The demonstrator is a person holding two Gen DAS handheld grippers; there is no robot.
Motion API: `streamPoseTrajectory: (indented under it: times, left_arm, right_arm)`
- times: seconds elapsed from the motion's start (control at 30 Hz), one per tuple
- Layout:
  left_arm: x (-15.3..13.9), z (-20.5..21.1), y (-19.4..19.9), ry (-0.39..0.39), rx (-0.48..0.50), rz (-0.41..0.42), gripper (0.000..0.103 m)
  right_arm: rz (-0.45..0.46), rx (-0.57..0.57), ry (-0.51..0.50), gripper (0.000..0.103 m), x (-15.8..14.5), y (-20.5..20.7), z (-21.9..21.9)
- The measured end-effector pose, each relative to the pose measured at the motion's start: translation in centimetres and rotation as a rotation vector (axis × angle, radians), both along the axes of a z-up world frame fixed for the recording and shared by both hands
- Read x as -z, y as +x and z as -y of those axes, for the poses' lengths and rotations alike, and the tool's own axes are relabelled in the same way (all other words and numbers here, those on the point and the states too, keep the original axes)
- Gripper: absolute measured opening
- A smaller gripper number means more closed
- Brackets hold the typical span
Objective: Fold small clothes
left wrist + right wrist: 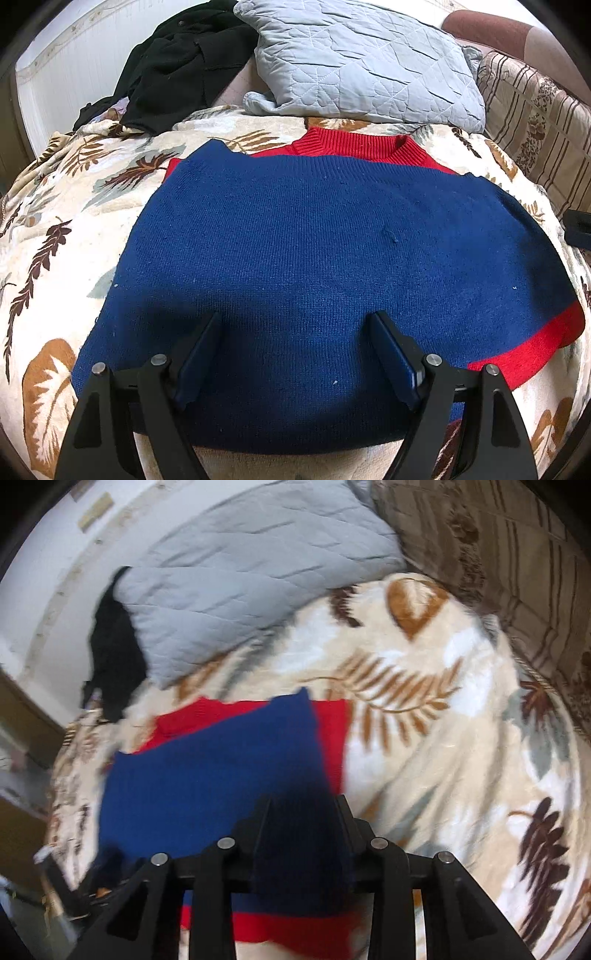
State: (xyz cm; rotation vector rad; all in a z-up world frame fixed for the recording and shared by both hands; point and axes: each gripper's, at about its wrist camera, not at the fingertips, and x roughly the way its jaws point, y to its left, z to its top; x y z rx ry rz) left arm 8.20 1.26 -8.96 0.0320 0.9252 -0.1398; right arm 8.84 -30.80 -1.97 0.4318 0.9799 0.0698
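A small knit sweater (332,240), blue with a red collar and red hem, lies flat on a leaf-print blanket (66,229). Its blue part is folded over the red. My left gripper (295,317) hovers open over the near edge of the sweater, with nothing between its fingers. In the blurred right wrist view the sweater (207,768) lies to the left. My right gripper (303,801) is at the sweater's right corner, its jaws fairly close together. Dark blue knit fills the gap between them. Blur and shadow hide whether the pads press on it.
A grey quilted pillow (362,62) lies at the back beside a heap of black clothing (177,70). A striped brown cushion (535,129) borders the right side. The blanket (443,738) stretches bare to the right of the sweater. A white wall stands behind.
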Motion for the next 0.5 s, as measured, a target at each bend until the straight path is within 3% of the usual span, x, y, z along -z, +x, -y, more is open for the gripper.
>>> streamPoseTrajectory:
  times: [0.03,0.1,0.2,0.37,0.5]
  left_arm:
    - [0.0,0.0,0.0,0.001,0.0,0.0,0.083]
    - [0.0,0.0,0.0,0.002,0.0,0.0,0.083]
    - [0.0,-0.1,0.0,-0.004,0.001,0.001,0.083]
    - [0.0,0.0,-0.1,0.002,0.001,0.006,0.083]
    - [0.0,0.0,-0.1,0.002,0.001,0.009,0.083]
  right_arm:
    - [-0.008,-0.024,0.039,0.053,0.3,0.0,-0.5]
    - [-0.036,-0.035,0.137,0.061,1.6,0.0,-0.9]
    - [-0.081,0.019,0.189,0.062,3.4,-0.9,-0.7]
    - [-0.021,0.063,0.384,0.062,3.9,-6.8,-0.5]
    - [-0.075,0.13,0.541,0.062,7.5,-9.1,-0.8]
